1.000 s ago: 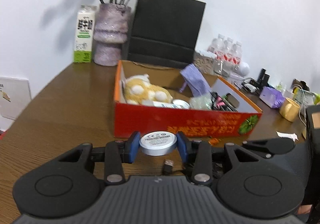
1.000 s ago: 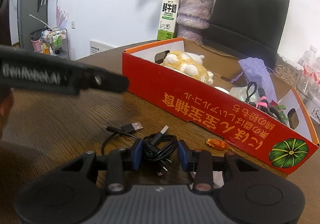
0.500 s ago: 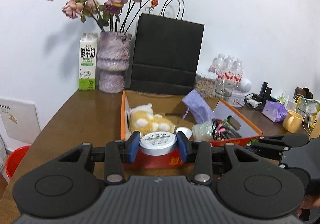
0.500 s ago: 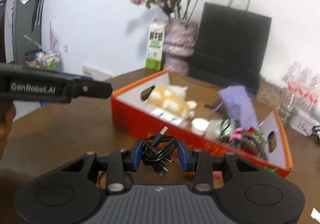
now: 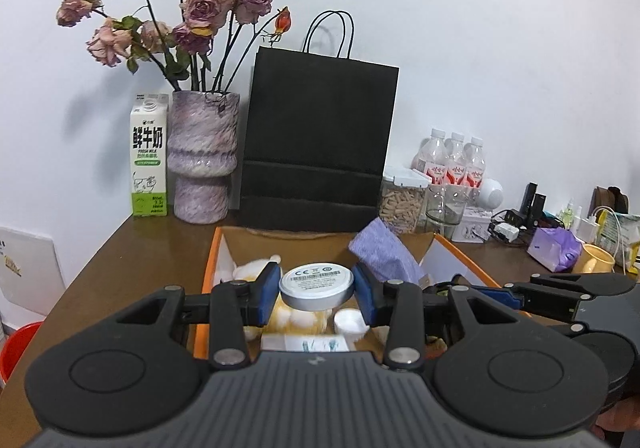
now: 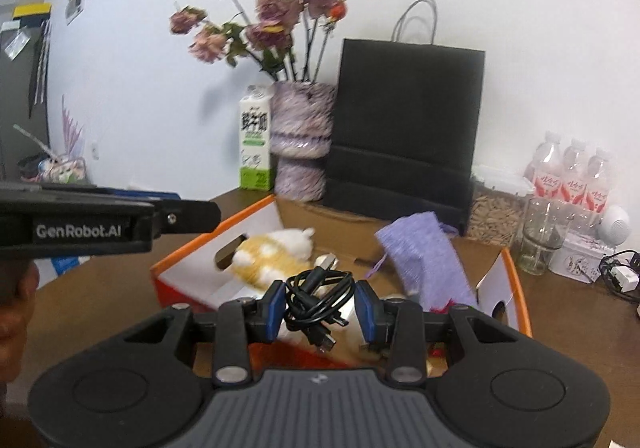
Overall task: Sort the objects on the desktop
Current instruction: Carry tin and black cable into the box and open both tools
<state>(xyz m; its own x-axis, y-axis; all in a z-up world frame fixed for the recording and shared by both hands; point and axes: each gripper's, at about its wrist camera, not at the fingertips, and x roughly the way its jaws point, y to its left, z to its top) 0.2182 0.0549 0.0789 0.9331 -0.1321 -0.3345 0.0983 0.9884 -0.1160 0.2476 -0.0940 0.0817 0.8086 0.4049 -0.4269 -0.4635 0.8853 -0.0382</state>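
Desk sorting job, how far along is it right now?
Done: a plush toy and purple pouch already lie in the orange box. In hand: the left gripper clamps a round tin, the right gripper a coiled black cable, both above the box. Left: dropping both in.

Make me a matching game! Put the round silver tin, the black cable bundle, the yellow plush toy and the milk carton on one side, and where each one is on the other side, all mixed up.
Things:
1. round silver tin
2. black cable bundle
3. yellow plush toy
4. milk carton

Places:
A. lying inside the orange box
B. between the fingers of the right hand-held gripper
C. standing beside the purple vase
D. between the fingers of the left hand-held gripper

Pairs: 1-D, 2-B, 3-A, 4-C
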